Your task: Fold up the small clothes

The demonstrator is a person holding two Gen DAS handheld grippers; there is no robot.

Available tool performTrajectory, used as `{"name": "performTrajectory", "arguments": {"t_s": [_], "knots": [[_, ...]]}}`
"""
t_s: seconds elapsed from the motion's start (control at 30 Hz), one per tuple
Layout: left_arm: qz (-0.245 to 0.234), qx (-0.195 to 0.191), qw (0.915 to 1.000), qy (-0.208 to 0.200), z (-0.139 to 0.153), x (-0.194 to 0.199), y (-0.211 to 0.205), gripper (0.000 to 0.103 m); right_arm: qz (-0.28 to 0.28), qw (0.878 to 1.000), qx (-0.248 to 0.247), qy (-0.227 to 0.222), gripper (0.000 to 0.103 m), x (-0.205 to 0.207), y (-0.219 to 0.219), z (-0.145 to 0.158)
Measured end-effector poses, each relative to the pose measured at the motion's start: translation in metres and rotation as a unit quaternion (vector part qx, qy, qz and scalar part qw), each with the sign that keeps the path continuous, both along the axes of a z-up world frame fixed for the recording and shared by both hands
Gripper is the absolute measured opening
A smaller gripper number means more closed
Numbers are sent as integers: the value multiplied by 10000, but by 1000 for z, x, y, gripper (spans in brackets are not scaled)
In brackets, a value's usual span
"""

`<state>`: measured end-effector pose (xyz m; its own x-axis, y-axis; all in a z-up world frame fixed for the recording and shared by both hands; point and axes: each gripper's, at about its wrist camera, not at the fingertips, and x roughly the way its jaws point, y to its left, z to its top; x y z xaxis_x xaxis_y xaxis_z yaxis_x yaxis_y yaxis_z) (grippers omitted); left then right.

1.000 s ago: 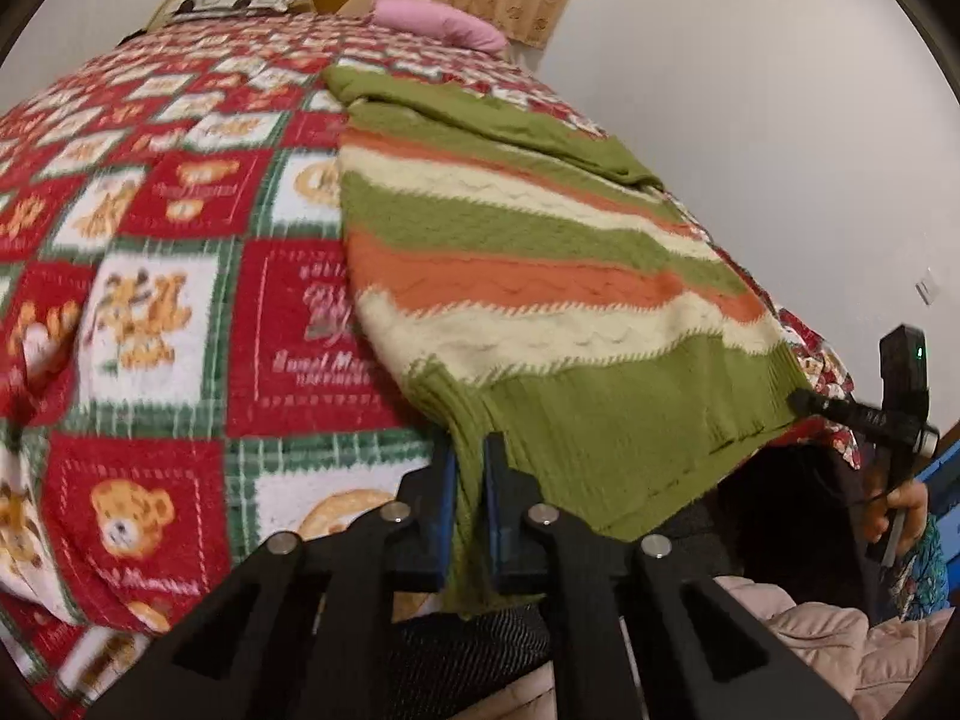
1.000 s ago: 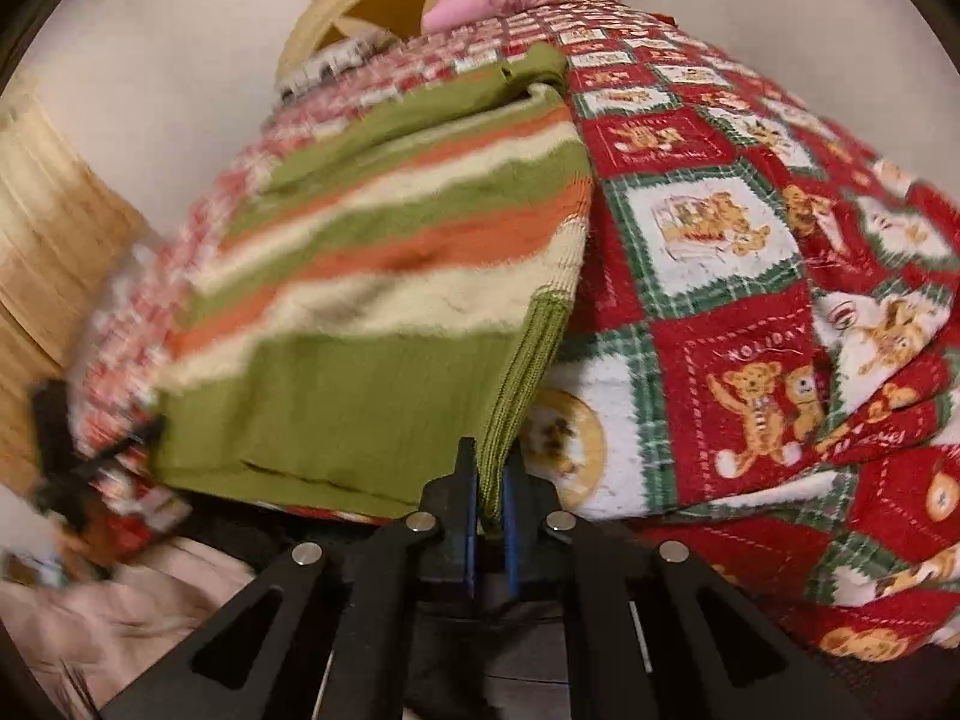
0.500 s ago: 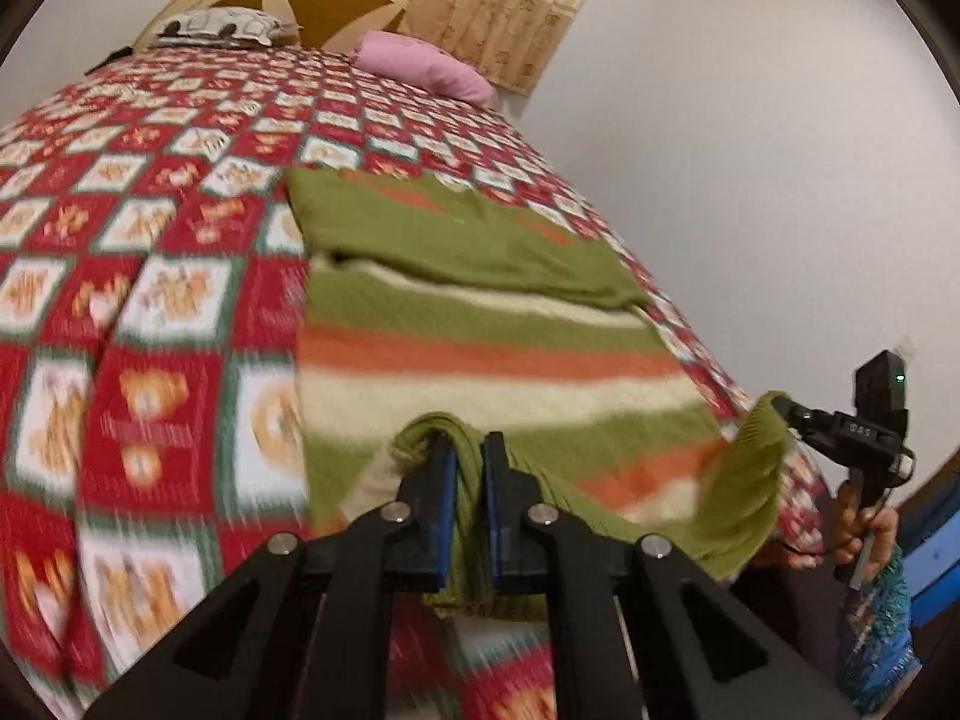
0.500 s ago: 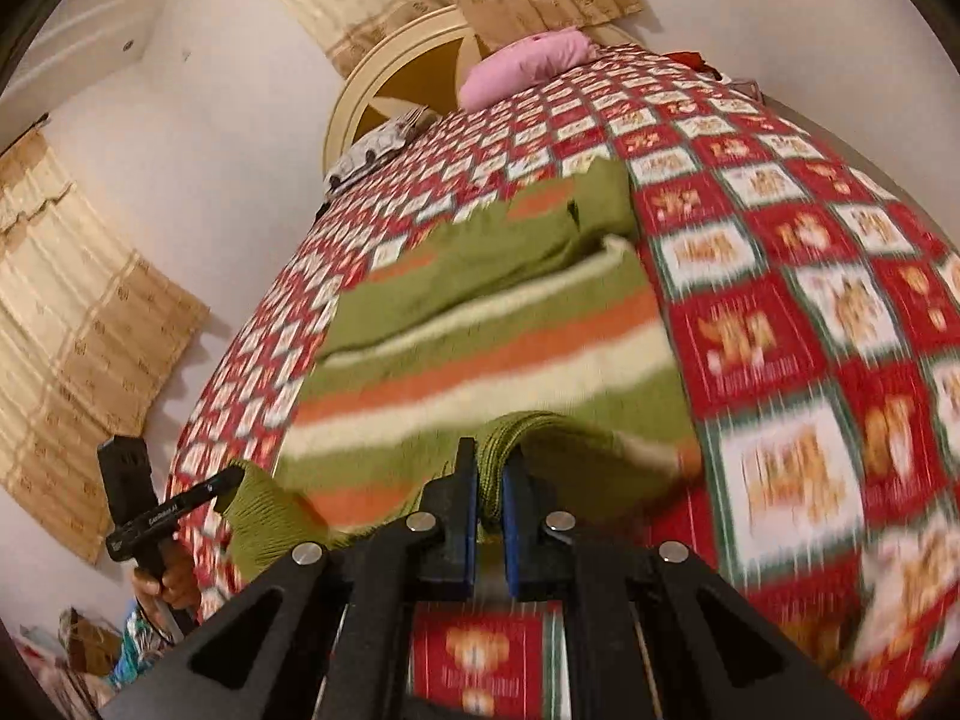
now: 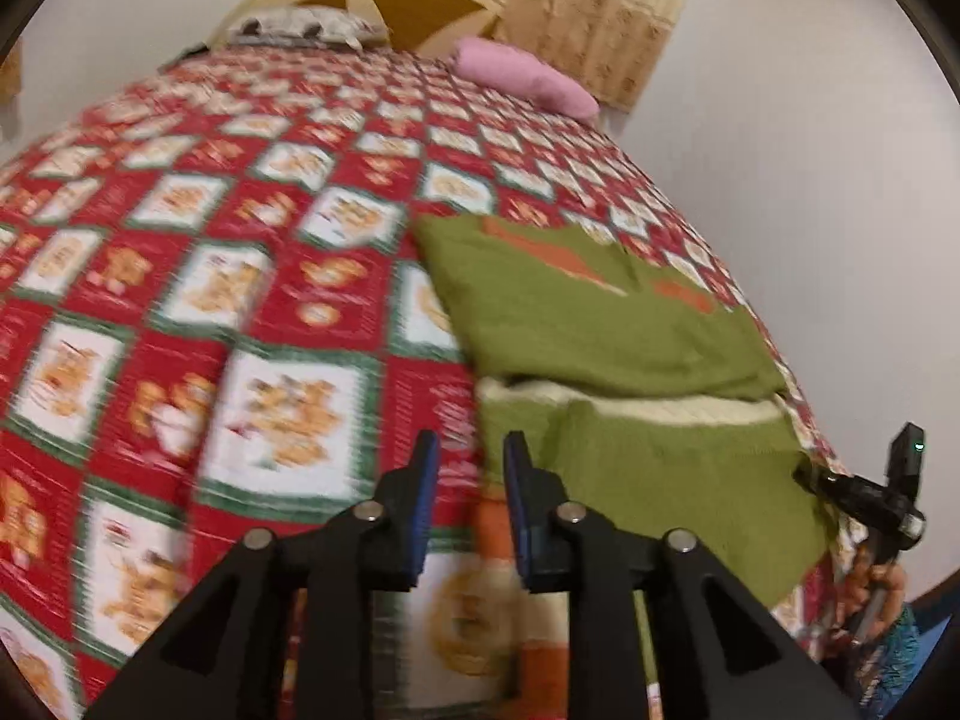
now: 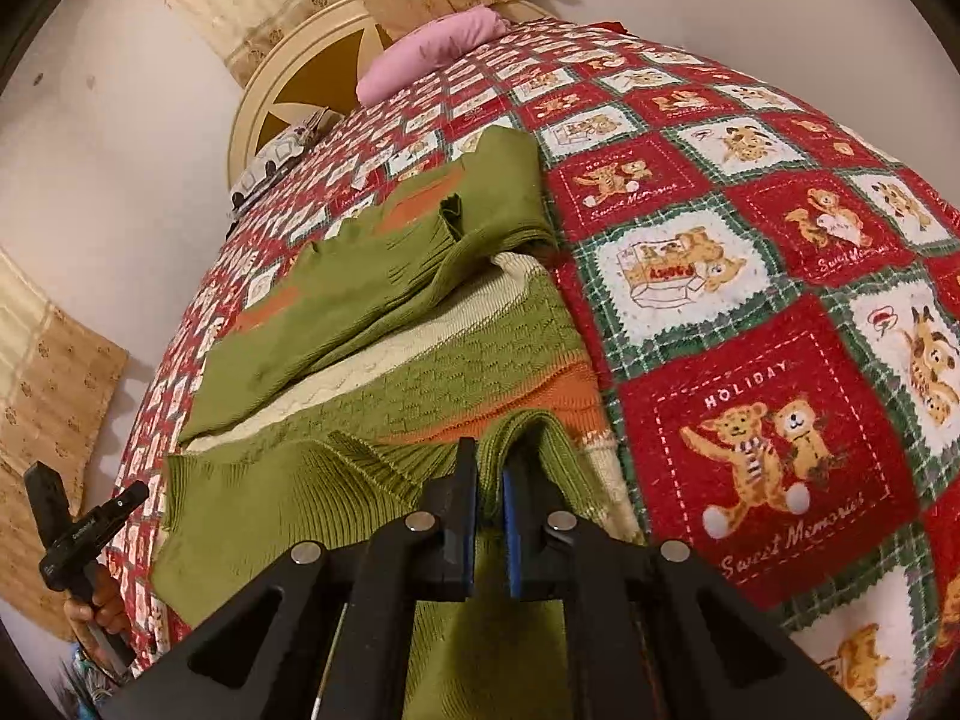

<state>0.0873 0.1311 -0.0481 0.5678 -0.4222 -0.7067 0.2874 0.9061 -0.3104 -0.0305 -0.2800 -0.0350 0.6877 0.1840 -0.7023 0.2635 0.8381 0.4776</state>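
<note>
Right claw [image 6: 489, 501]: clamped on the sweater's [image 6: 384, 372] green hem, holding the fold in place.
Left claw [image 5: 465, 480]: just parted, empty, hem released.
Sweater: hem doubled over, on the bed's [image 5: 180, 276] right edge.
Far: pink pillow [image 5: 522, 75].

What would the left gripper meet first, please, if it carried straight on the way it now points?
Probably the red teddy-bear bedspread: the open left gripper has nothing between its fingers, and the folded green sweater's edge lies just right of that line. The blur leaves depth uncertain.
</note>
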Motion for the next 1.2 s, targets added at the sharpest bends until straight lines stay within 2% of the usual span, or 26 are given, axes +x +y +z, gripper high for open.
{"name": "performTrajectory", "arguments": {"t_s": [0.07,0.1,0.13,0.17,0.2,0.23,0.3,0.37,0.47,0.53,0.57,0.63,0.7,0.87,0.93,1.03,1.17,1.2], "knots": [[-147,156,9996,-202,5,-3,1,23,15,10000,42,-85,11,-3,-1,6],[-281,156,9992,-248,6,-4,-1,29,12,9998,54,-169,14,-6,-1,11],[-389,130,9988,-260,6,-5,-4,42,0,9995,56,-303,21,-10,0,16],[-603,62,9978,-281,6,-7,-10,49,-41,9986,18,-520,28,-16,1,25],[-774,19,9965,-328,5,-10,-16,59,-91,9976,-32,-685,45,-23,3,32],[-963,8,9944,-435,5,-14,-26,64,-155,9964,-74,-835,59,-29,5,37],[-1252,97,9902,-609,1,-20,-47,66,-284,9937,-215,-1059,60,-39,11,48],[-1395,239,9881,-600,-5,-17,-64,66,-330,9928,-462,-1060,60,-45,20,54],[-1394,456,9885,-365,-20,-7,-78,66,-306,9911,-810,-1013,60,-53,31,59],[-1312,383,9905,-130,-30,-3,-79,63,-294,9891,-1064,-977,60,-58,34,62],[-1305,345,9908,-85,-32,-3,-78,59,-304,9875,-1223,-946,60,-61,36,63],[-1411,354,9893,-115,-32,-11,-79,28,-302,9848,-1489,-837,60,-64,36,62],[-1472,447,9878,-220,-30,-16,-81,18,-227,9833,-1670,-687,60,-62,38,57],[-1501,320,9880,-142,-30,-12,-82,18,246,9742,-2210,-390,60,-35,49,46],[-1479,289,9886,-35,-34,-8,-84,36,369,9676,-2475,-331,60,-18,54,42],[-1463,161,9891,39,-37,-6,-87,46,454,9631,-2651,-80,60,9,53,28],[-1490,180,9887,-6,-37,-8,-89,47,684,9656,-2487,347,60,30,49,0],[-1490,204,9886,-31,-38,-8,-89,38,671,9652,-2512,278,53,28,50,-1]]}}
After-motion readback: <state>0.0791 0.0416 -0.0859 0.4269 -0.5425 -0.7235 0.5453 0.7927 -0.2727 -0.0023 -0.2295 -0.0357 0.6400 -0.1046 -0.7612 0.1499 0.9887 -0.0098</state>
